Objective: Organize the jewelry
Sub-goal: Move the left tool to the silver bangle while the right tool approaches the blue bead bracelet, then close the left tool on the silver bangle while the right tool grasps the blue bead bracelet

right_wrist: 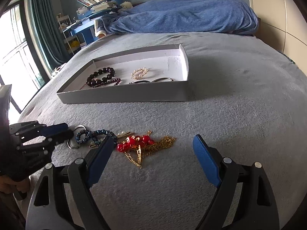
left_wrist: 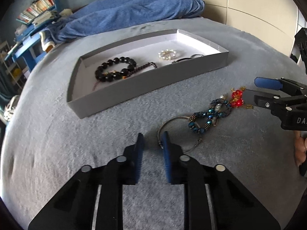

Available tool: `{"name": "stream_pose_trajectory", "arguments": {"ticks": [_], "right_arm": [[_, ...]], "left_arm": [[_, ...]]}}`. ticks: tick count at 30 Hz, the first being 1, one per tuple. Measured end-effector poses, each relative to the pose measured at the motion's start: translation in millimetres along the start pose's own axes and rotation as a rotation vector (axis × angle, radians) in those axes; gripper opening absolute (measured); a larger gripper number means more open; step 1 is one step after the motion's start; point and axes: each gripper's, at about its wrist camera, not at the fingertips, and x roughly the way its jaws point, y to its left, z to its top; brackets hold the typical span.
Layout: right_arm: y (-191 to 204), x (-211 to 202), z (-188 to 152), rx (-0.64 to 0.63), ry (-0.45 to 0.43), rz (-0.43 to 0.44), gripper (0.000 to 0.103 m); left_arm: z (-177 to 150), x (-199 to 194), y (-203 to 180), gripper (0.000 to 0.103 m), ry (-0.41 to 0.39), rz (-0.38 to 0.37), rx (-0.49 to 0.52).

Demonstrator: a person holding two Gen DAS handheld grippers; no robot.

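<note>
Step in hand: we judge it to be picking the silver bangle [left_wrist: 177, 117] off the bed cover [left_wrist: 57, 134], to carry it to the grey tray [left_wrist: 153, 88]

Left claw: the left gripper [left_wrist: 152, 136] stands narrowed to a slim gap; bare cover shows between the pads; the bangle's near rim lies just by the right-hand pad; we see no pinch from both sides, so we count nothing as held

Right claw: the right gripper [right_wrist: 153, 140] stands wide apart and empty, low over the red beads [right_wrist: 134, 141] and their gold chain [right_wrist: 165, 141]

Where the jewelry is: three loose pieces in a row on the cover, the bangle touching the blue beaded piece [left_wrist: 209, 115], which touches the red beads; a black bead bracelet [left_wrist: 115, 69] and a pearl ring [left_wrist: 167, 55] lie in the tray already

Doing it well: we want the thin wire square between both pads before lifting; a rim caught on one pad alone will likely slide off; we lift slowly, since the blue piece may drag along

Left view alone: the bangle's whole loop and its coiled clasp

Right view alone: the full spread of the chain; there the bangle is mostly hidden behind the left claw
</note>
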Motion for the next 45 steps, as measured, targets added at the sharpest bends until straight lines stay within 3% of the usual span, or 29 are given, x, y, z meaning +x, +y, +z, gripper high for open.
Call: {"name": "stream_pose_trajectory", "arguments": {"ticks": [6,13,21,28,34,36,38,42,45], "right_arm": [[5,0,-1,-0.023,0.000,0.006,0.083],[22,1,-1,-0.090,-0.002,0.032,0.082],[58,8,5,-0.228,0.001,0.101,0.079],[75,25,11,-0.303,0.039,0.119,0.072],[76,36,11,-0.317,0.078,0.106,0.046],[77,35,9,-0.328,0.073,0.108,0.029],[80,34,8,-0.343,0.067,0.113,0.020],[79,29,8,-0.337,0.048,0.125,0.009],[73,25,10,-0.296,0.031,0.141,0.007]], "left_arm": [[-5,-3,22,0.017,0.010,0.049,-0.070],[-11,-6,43,0.017,0.023,0.032,-0.141],[-12,-3,55,0.044,0.023,0.028,-0.208],[-13,-2,57,0.045,0.020,0.014,-0.215],[-12,-1,55,0.048,0.020,0.014,-0.207],[-11,0,55,0.049,0.020,0.012,-0.204],[-11,0,54,0.052,0.019,0.011,-0.200],[-10,0,52,0.052,0.015,0.012,-0.190],[-9,1,52,0.052,0.012,-0.003,-0.193]]}}
